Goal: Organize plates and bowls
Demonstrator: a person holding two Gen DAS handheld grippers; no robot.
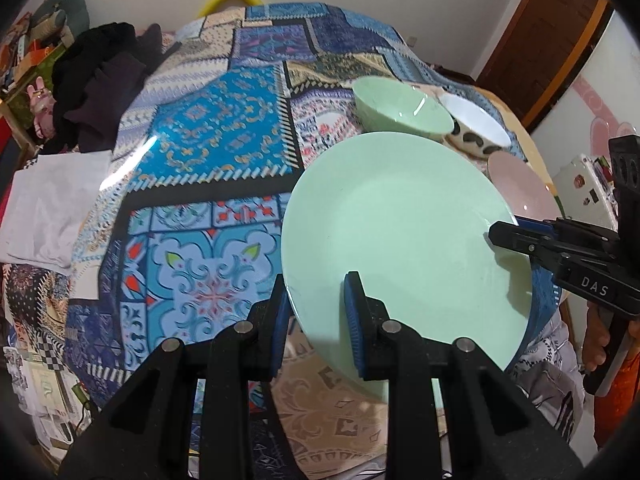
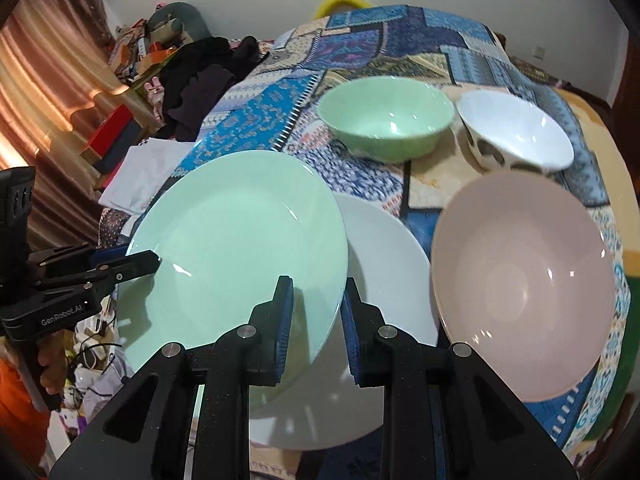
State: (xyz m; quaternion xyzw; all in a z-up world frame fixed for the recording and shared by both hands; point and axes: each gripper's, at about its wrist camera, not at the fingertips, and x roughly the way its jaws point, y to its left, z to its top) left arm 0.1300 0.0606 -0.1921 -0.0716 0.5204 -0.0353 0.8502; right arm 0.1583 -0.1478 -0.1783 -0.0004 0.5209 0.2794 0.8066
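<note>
Two grippers clamp the green plate [image 2: 236, 240] by its rim: the left gripper [image 1: 316, 312] at the plate's seven o'clock, the right gripper [image 2: 316, 312] at its four, holding it partly over the white plate [image 2: 384, 280]. It looks stiff, glazed, slippery and breakable, so opposed rim grips suit it. The pink bowl [image 2: 520, 284] sits at three o'clock, empty. The green bowl [image 2: 386, 124] at twelve and the white bowl [image 2: 516, 132] at one are empty too.
</note>
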